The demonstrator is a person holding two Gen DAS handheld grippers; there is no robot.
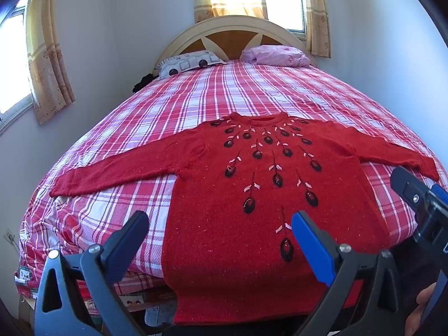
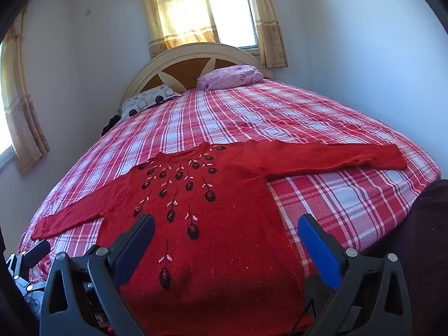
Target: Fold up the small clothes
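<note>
A red knitted sweater (image 1: pixel 238 210) with dark embroidered flowers lies flat, front up, on the plaid bed, sleeves spread to both sides and hem hanging over the near edge. It also shows in the right wrist view (image 2: pixel 224 238). My left gripper (image 1: pixel 219 224) is open and empty, held above the sweater's lower left part. My right gripper (image 2: pixel 226 226) is open and empty above the lower right part. The right gripper also shows at the right edge of the left wrist view (image 1: pixel 420 201).
The bed (image 1: pixel 252 89) has a red and white plaid sheet. A patterned pillow (image 1: pixel 190 63) and a pink pillow (image 1: pixel 277 54) lie by the headboard (image 1: pixel 232 36). Walls and curtained windows stand on the left and behind.
</note>
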